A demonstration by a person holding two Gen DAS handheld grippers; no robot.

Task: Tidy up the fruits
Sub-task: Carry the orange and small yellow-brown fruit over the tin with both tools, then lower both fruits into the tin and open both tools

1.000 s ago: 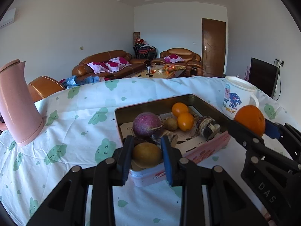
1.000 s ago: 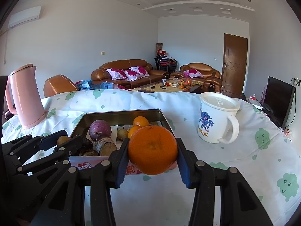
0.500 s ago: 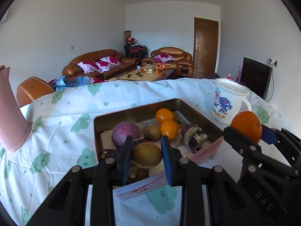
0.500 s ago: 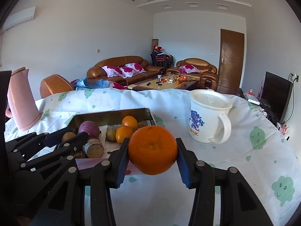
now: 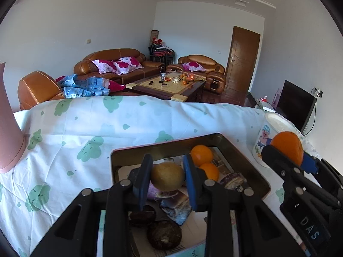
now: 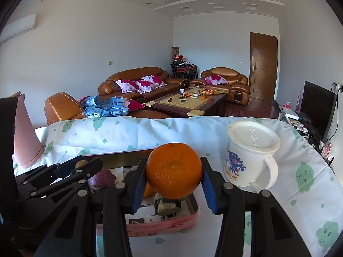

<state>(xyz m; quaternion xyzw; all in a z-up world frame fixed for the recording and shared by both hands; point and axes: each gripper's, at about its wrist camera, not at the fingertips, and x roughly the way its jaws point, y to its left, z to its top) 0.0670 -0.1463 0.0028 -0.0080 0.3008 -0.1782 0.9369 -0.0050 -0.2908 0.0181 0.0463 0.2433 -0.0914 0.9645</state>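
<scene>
**Two fruits held over the tray, one in each gripper**

While both fruits hang above the tray (image 5: 255, 171), each is pinched across its widest part between blue pads. The left gripper (image 5: 166, 181) has its jaws closed tight on a small yellow-brown fruit (image 5: 167, 176), just over the tray's middle, with a purple fruit (image 6: 100, 178) and dark lumps below it. The right gripper (image 6: 174, 185) has its jaws part-way open but pressed on an orange (image 6: 174, 170), at the tray's near right corner, close to the white mug (image 6: 250, 158) on the table (image 5: 90, 128).

Both fruits look light and fairly firm, though I judge the orange's skin gives a little and its waxy peel could slip if the squeeze eased. Hard pressure would bruise either one. The hold across the middle seems the safest place, since the pads meet the fullest curve.

Neither fruit has much of a long axis; both are near round. The orange's stem dimple faces the right camera, so its stem line runs roughly along the fingers. The brown fruit looks slightly wider than tall, and its ends cannot be made out.
</scene>
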